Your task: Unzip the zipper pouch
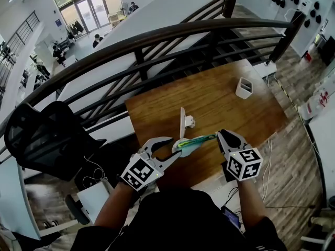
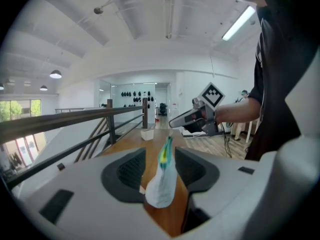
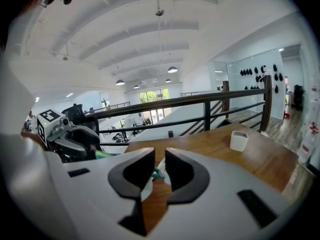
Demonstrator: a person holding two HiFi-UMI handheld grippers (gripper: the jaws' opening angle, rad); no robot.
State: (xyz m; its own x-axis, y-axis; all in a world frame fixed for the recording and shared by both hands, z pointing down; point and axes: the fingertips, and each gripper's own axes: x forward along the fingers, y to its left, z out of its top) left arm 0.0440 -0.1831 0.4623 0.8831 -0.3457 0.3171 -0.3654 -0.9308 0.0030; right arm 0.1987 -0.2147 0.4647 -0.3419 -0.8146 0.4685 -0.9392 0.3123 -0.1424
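– Over the near edge of the table [image 1: 220, 103], up between the two grippers: is that where the pouch [image 1: 193, 141] is?
– Yes. It is off the wood and roughly level, with one end toward each gripper.
– How do the jaws stand?
– The left gripper [image 1: 175, 148] has its jaws well apart. The pouch's end stands between the pads with a gap on either side, so nothing is pinched there. The right gripper [image 1: 221, 136] has its jaws narrow, with the other end and a teal bit of the zipper between them. I judge they nip it, since the pouch hangs clear of the table.
– How will it handle?
– Light, thin and soft, I'd say: pale fabric that sags and folds, and is likely a little slick. Pinch the cloth right at the zipper's end with one gripper and take the pull with the other, then draw along the zipper line. A hold on the middle would only bunch it.
– And the count?
– One pouch and two grippers. One white cup [image 1: 244, 88] sits well away on the far side, and one white stand [image 1: 184, 122] is just beyond the pouch.
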